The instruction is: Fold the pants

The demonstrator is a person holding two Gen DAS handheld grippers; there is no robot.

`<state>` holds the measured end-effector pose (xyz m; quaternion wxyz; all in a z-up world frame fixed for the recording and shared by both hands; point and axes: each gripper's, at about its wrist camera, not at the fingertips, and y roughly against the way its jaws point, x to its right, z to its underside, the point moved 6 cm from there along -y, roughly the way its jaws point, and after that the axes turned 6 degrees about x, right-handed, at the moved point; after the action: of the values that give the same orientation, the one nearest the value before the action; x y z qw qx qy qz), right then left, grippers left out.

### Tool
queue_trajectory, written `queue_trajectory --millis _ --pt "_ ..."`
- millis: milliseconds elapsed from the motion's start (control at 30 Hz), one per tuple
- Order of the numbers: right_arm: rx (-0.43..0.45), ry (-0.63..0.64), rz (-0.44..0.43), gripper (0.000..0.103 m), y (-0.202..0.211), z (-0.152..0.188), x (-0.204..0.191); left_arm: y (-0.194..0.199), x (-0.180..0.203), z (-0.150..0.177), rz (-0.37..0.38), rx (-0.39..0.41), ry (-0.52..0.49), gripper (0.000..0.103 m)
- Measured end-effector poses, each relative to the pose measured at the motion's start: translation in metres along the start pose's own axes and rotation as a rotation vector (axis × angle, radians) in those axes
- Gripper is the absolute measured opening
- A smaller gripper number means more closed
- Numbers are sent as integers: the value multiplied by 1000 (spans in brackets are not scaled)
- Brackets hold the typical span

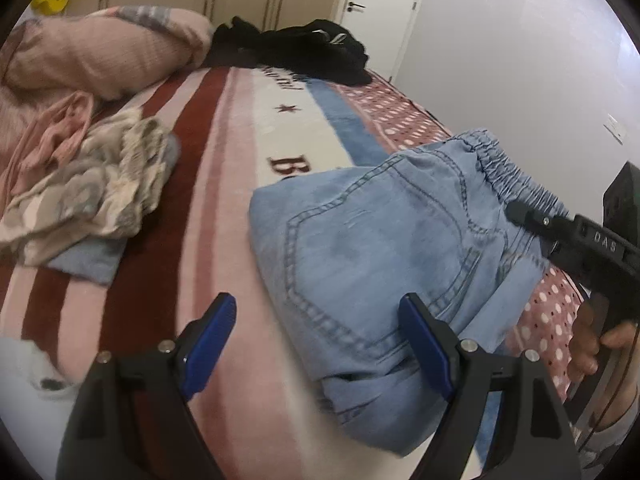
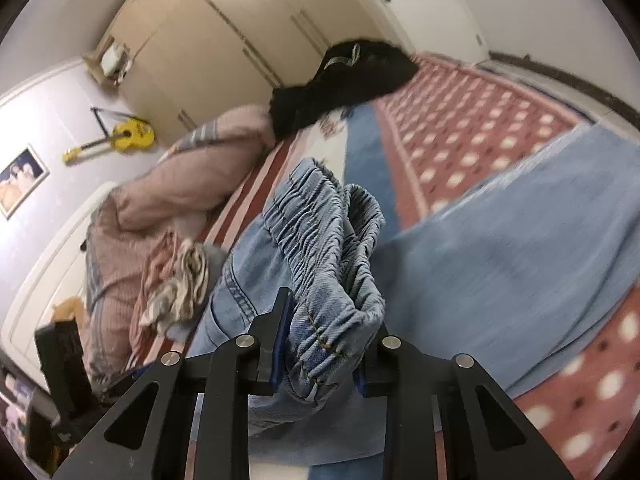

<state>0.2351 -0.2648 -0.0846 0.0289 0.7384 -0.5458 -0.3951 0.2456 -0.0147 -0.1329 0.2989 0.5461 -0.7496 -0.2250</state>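
1. One pair of light denim pants (image 1: pixel 384 232) lies folded on the striped blanket (image 1: pixel 224 184).
2. Right gripper (image 2: pixel 320 344) pinches the elastic waistband (image 2: pixel 332 240).
3. Left gripper (image 1: pixel 320 332) spread wide, holding nothing.
4. One crumpled patterned garment (image 1: pixel 92 184), one black garment (image 1: pixel 304 52), one pink pillow (image 1: pixel 100 48).

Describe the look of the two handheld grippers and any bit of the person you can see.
Both are matte black plastic with angular cut-out linkages and silver pivot pins. The left gripper carries blue finger pads, as does the right gripper. Seen from the left wrist view, the right one bears white "DAS" lettering. A bare hand shows; no cables visible.
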Motion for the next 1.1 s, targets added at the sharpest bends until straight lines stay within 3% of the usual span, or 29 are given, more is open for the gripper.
queue_trajectory --millis 133,267,433,533,600,667,733,800,900,1033,1100 --pt "14 4 58 20 17 -14 27 -9 22 -5 23 -8 -13 81" --pt "-26 21 112 21 15 -5 54 -28 32 1 9 -45 -13 81" --pt "-84 42 171 40 9 16 81 -47 34 18 -36 -88 -69 83" --pt "-70 84 177 51 22 12 82 -48 32 26 -43 -99 -92 84" --pt "-13 118 201 52 39 0 78 -47 31 29 -32 -118 -91 84" --pt "40 175 209 52 53 -10 70 -39 31 22 -39 -94 -94 84" --pt "61 224 183 52 61 -19 56 -22 31 5 -64 8 -93 84" --pt "50 271 142 52 58 -25 39 -12 35 -11 -24 52 -74 84" --pt "-8 334 96 52 42 -23 19 -16 48 -22 78 20 -72 84" --pt "-60 357 59 52 12 -20 13 -38 69 -4 190 -117 -110 84" --pt "-97 334 78 52 -6 -16 25 -43 71 15 171 -151 -149 84"
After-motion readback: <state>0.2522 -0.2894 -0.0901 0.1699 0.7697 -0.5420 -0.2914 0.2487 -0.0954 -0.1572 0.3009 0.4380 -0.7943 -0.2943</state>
